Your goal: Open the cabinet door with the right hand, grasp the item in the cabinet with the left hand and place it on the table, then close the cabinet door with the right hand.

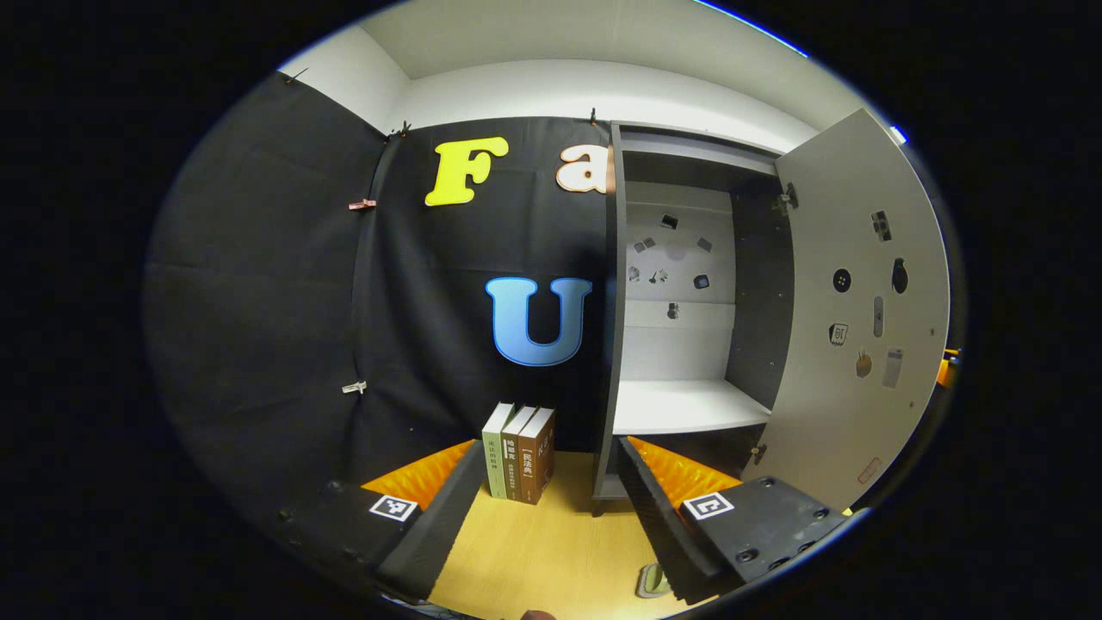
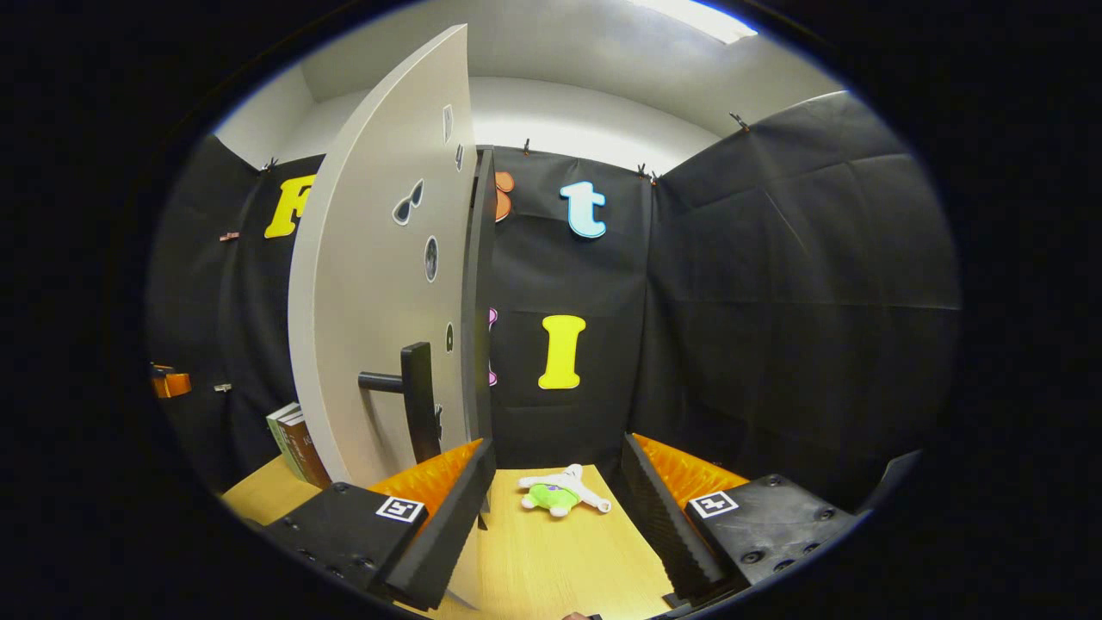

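Book spines (image 1: 519, 452) with print too small to read, no other legible text

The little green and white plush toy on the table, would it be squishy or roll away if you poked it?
The plush toy looks like soft fabric, so it would probably squash and flop rather than stay stiff. It lies flat with its limbs spread on the table, so it likely slides a bit rather than rolls. It seems light for its size.
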Action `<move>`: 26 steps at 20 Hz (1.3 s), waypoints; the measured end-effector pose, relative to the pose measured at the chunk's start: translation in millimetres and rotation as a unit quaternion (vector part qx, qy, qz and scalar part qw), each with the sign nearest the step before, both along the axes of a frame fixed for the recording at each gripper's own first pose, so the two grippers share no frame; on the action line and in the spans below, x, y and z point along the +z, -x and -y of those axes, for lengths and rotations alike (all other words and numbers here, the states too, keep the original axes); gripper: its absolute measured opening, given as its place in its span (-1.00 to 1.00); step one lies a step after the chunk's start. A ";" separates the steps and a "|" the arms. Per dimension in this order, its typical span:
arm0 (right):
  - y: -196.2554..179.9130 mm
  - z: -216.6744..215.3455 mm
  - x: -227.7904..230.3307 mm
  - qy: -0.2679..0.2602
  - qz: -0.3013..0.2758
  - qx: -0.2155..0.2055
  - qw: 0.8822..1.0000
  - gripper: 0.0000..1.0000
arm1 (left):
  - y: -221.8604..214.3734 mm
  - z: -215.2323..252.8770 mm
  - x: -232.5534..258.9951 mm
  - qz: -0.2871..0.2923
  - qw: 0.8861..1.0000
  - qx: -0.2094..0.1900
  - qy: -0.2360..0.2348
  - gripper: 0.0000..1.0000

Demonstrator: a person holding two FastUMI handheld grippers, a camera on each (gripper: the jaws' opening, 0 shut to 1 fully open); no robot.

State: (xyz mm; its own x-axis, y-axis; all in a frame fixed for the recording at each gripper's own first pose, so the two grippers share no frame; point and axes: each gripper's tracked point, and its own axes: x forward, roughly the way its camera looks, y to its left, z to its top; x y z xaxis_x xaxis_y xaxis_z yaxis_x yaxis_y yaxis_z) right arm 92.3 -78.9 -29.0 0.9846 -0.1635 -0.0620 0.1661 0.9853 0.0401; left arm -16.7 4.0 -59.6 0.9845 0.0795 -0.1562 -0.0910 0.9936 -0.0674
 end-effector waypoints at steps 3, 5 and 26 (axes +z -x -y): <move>1.3 -1.5 -0.3 -0.001 0.000 -0.008 1.000 0.91 | 1.6 -4.8 2.0 0.004 1.000 -0.006 -0.008 0.93; 2.2 -3.9 0.0 -0.004 -0.001 -0.014 1.000 0.91 | 1.4 -5.8 4.5 0.005 1.000 -0.012 -0.009 0.93; -4.0 -61.7 3.1 -0.001 0.004 0.014 1.000 0.92 | 2.8 -39.5 8.6 0.016 0.998 -0.060 -0.027 0.92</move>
